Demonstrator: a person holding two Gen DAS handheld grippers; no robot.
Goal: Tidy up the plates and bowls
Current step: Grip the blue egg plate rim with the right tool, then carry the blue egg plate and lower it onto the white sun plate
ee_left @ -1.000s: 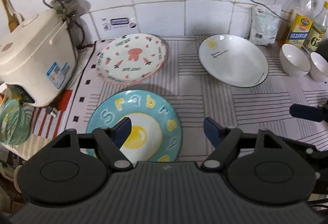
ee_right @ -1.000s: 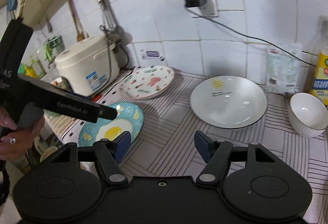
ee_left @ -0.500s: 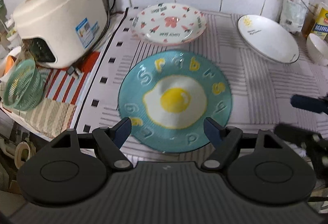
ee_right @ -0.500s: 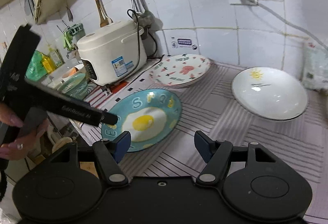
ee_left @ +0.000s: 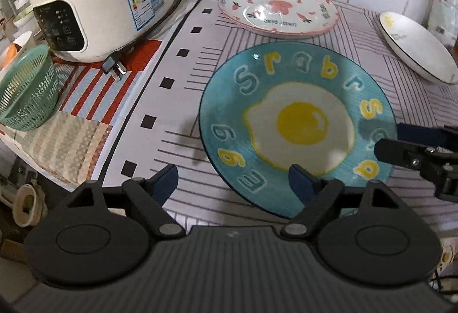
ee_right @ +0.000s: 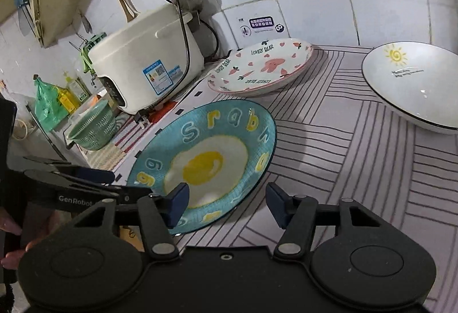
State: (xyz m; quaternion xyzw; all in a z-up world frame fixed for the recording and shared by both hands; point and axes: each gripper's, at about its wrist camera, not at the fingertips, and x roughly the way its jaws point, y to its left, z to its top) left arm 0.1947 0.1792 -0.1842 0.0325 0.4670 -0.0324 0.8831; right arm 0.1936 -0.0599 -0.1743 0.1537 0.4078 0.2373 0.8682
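Both grippers gape wide, holding nothing, left gripper point(ee_left: 233, 179) at 6 o'clock of the blue egg plate point(ee_left: 297, 127) lying flat on the striped mat point(ee_left: 171, 124), right gripper point(ee_right: 227, 202) at its 3 o'clock; risk: thin glazed rim slips, plate skids.

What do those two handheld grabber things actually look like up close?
Both are matte black plastic. The left gripper and right gripper each have a ribbed body, two round discs, hinged black linkages and dark blue fingertip pads. The left one, seen from the side in the right wrist view, carries white "GenRobot" lettering.
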